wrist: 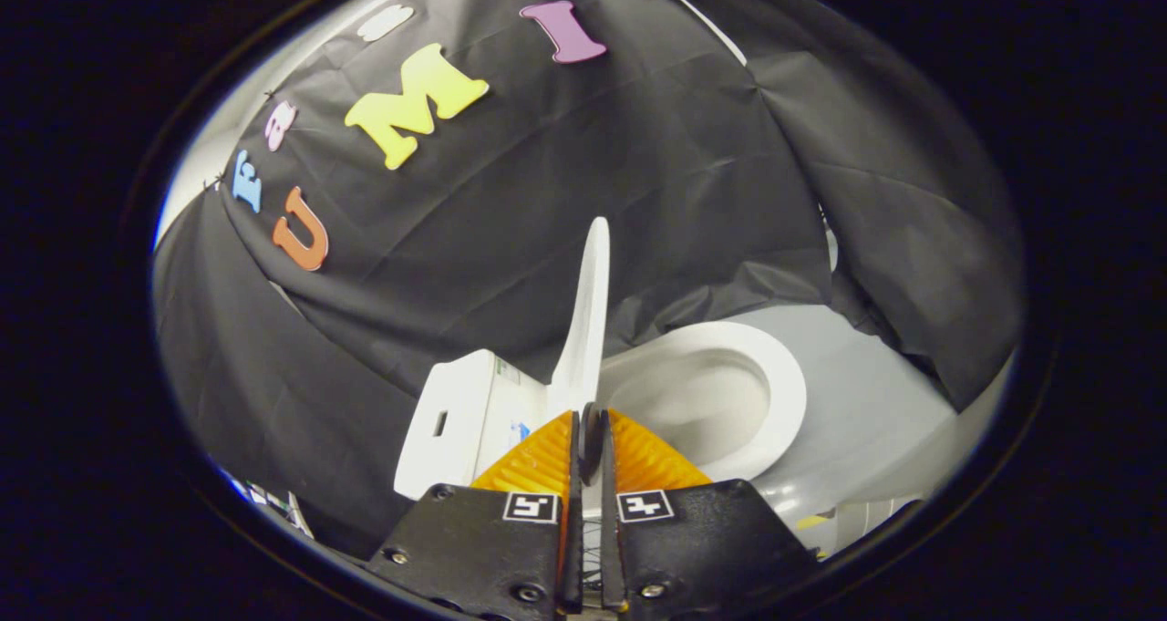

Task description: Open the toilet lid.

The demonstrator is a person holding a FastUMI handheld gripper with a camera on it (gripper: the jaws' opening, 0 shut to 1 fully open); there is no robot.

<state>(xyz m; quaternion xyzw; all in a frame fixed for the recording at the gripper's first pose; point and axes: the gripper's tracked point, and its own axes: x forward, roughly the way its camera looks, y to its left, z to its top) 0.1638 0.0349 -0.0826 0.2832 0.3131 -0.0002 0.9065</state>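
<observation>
Body: we see the hand-held gripper (590, 439) as two broad black plates, one to each side, angled like a wedge toward the tips.
Fingers: our two fingers (538, 461) are orange, ribbed with fine ridges, tapering forward.
Inner edges: each finger carries a thin dark strip along its inner face, with a small dark rounded piece at the tips.
Markings: each black plate bears a small square black-and-white marker near its inner corner.
Screws: we count round silver screw heads on the plates, near the outer corners and low by the centre.
</observation>
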